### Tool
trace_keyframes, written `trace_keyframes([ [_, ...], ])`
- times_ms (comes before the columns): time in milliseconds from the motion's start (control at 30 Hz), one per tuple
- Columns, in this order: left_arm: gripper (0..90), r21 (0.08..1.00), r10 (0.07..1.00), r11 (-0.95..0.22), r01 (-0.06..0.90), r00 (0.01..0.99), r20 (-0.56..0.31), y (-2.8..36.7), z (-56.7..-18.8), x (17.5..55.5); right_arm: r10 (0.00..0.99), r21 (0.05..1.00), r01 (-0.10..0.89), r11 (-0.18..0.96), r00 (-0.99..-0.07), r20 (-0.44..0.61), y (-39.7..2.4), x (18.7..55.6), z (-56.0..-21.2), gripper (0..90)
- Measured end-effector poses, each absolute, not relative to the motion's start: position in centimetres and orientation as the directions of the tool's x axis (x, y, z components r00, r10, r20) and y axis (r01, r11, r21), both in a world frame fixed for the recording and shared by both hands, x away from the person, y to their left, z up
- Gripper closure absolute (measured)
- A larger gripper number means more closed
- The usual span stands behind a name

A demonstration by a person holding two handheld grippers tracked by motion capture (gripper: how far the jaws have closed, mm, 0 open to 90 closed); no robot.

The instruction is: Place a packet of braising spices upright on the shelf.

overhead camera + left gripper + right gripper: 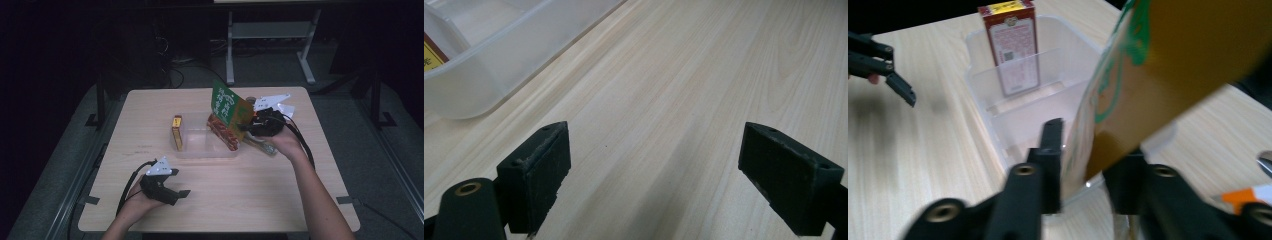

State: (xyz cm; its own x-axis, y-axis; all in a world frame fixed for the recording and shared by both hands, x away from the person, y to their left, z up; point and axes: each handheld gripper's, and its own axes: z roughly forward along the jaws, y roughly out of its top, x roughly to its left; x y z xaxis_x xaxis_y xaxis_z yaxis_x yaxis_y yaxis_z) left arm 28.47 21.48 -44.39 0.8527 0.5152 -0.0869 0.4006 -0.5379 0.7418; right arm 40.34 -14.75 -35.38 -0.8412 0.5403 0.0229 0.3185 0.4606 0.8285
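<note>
Grippers [186, 193] [248, 123] over table [250, 195] | wood-grain top | dark room

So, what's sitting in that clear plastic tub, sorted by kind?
Upright boxes: 1, red-and-yellow box
Packets: 2, green-and-brown packet and red packet
Total: 3 in the tub

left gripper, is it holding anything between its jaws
No, the left gripper has its jaws wide apart with bare wooden table between them.
</note>
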Motion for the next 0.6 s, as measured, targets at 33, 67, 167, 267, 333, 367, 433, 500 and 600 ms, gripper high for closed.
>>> trace_keyframes([
  [33,12.9,0.742,0.515,-0.538,0.401,0.853,-0.087,21.5,-44.4,28.5,0.54,0.828,0.318,0.461,-0.841,0.023,-14.8,40.3,-35.4,63.7],
  [67,12.9,0.742,0.516,-0.536,0.402,0.852,-0.089,21.5,-44.3,28.5,0.553,0.834,0.323,0.448,-0.833,0.025,-15.2,40.1,-35.2,51.8],
  [167,12.9,0.743,0.516,-0.537,0.399,0.852,-0.085,21.5,-44.3,28.5,0.568,0.831,0.327,0.449,-0.823,0.017,-15.7,39.7,-35.0,42.9],
  [267,12.9,0.747,0.516,-0.537,0.393,0.853,-0.078,21.6,-44.2,28.5,0.583,0.83,0.345,0.439,-0.812,0.03,-16.7,39.0,-35.0,33.6],
  [333,12.9,0.745,0.514,-0.54,0.392,0.855,-0.077,21.7,-44.2,28.5,0.582,0.83,0.343,0.441,-0.813,0.027,-17.3,38.4,-35.2,31.5],
  [367,12.9,0.744,0.519,-0.533,0.402,0.85,-0.087,21.7,-44.2,28.4,0.583,0.825,0.349,0.444,-0.812,0.03,-17.6,38.1,-35.3,30.1],
  [433,12.9,0.745,0.518,-0.536,0.397,0.851,-0.08,21.8,-44.2,28.6,0.585,0.82,0.351,0.452,-0.811,0.024,-18.2,37.5,-35.7,29.4],
  [500,12.9,0.744,0.52,-0.537,0.399,0.85,-0.081,21.9,-44.2,28.6,0.594,0.815,0.362,0.452,-0.804,0.027,-18.7,36.9,-36.2,28.8],
  [600,12.9,0.75,0.522,-0.529,0.398,0.849,-0.082,21.9,-44.2,28.5,0.602,0.805,0.371,0.463,-0.798,0.022,-19.5,36.0,-37.1,28.4],
])
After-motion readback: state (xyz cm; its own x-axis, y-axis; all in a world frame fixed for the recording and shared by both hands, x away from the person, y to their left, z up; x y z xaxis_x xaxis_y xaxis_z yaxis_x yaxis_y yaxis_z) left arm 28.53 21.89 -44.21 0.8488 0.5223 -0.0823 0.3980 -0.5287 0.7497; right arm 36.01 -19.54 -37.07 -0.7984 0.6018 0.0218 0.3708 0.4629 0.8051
